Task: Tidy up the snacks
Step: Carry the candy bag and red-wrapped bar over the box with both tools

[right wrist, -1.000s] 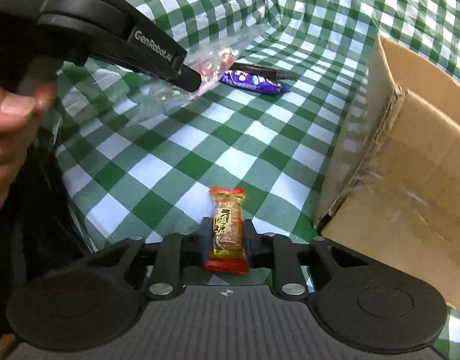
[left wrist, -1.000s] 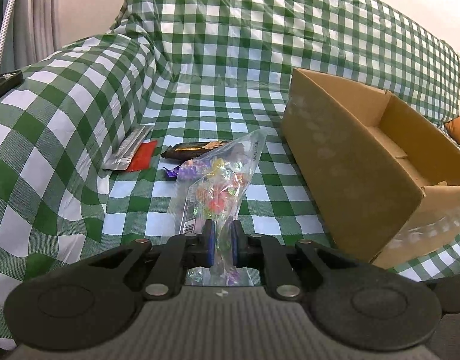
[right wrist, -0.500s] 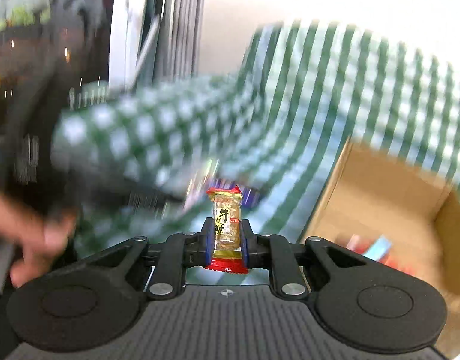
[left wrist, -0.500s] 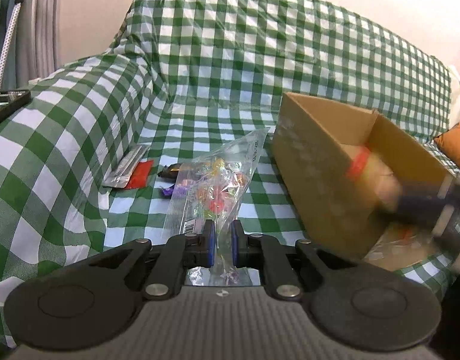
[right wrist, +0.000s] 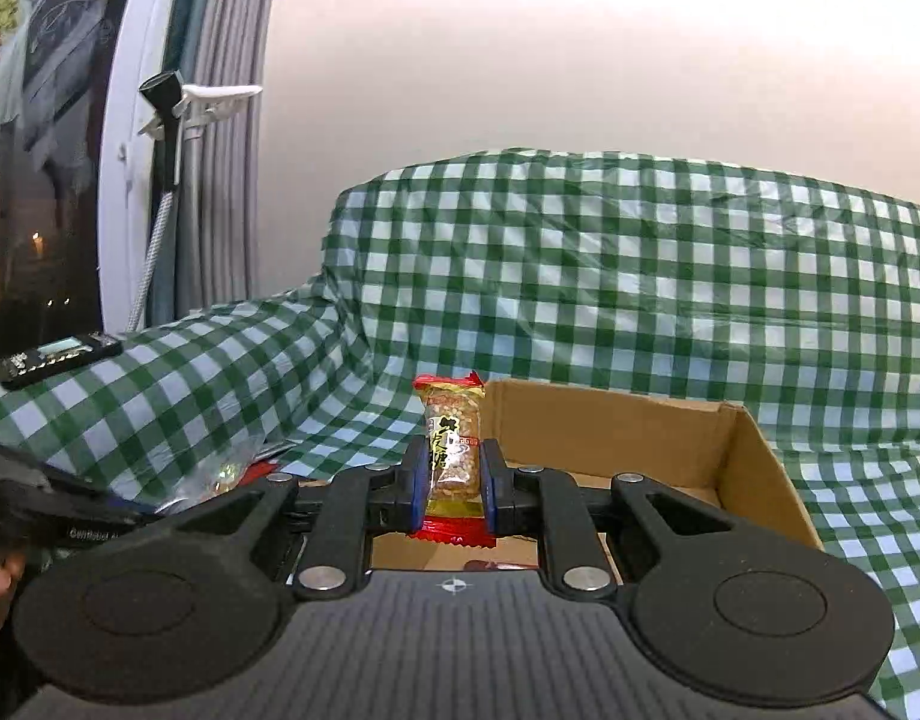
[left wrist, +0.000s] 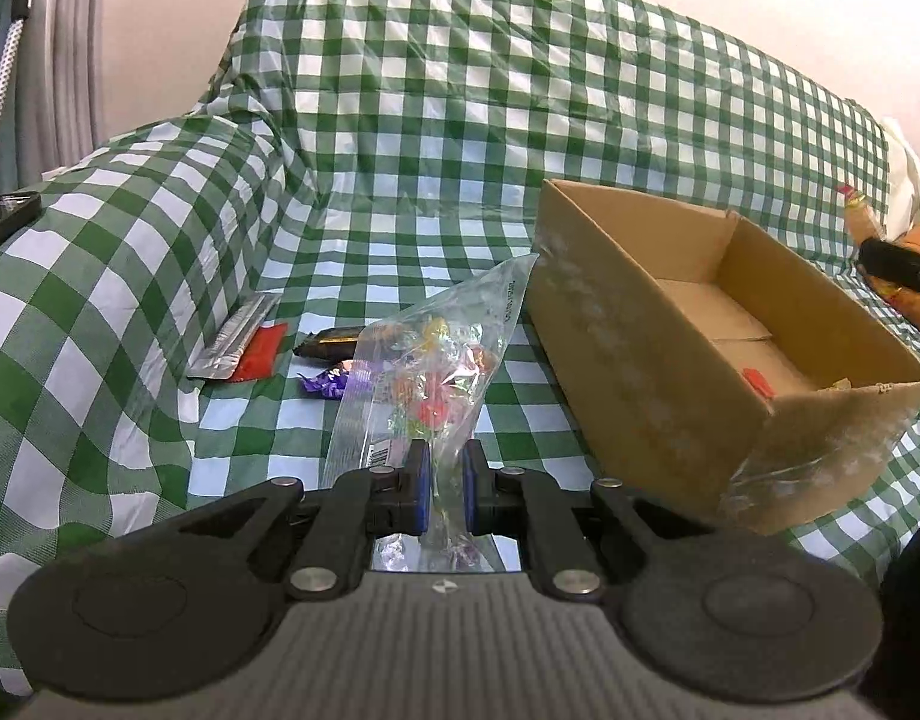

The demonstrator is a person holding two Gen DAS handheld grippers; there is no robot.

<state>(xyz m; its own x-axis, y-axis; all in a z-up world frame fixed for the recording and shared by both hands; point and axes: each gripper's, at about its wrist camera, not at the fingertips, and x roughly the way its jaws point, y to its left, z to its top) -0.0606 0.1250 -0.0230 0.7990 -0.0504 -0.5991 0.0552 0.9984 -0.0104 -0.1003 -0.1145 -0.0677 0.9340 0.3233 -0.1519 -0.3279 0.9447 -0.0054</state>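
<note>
Peanut bar poised at the lip of the cardboard box, candy bag waiting its turn

The right gripper (right wrist: 453, 480) has its jaws pressed narrow on a peanut bar (right wrist: 452, 450) standing upright, long axis at 12 o'clock; the open cardboard box (right wrist: 754, 468) lies directly beyond and beneath, running off toward 2 o'clock, so the right arm looks nearer the drop and a short push forward should clear the near wall. The left gripper (left wrist: 440, 480) pinches a clear bag of wrapped candies (left wrist: 426, 372) that leans toward 1 o'clock, the box (left wrist: 646, 378) off at 2 o'clock with a red wrapper already inside. At 10 o'clock on the green checked sofa cover (left wrist: 399, 120) lie a silver-and-red packet (left wrist: 237, 339), a dark bar (left wrist: 333, 339) and a purple sweet (left wrist: 324, 385), uncollected. Nothing visible blocks either path.
</note>
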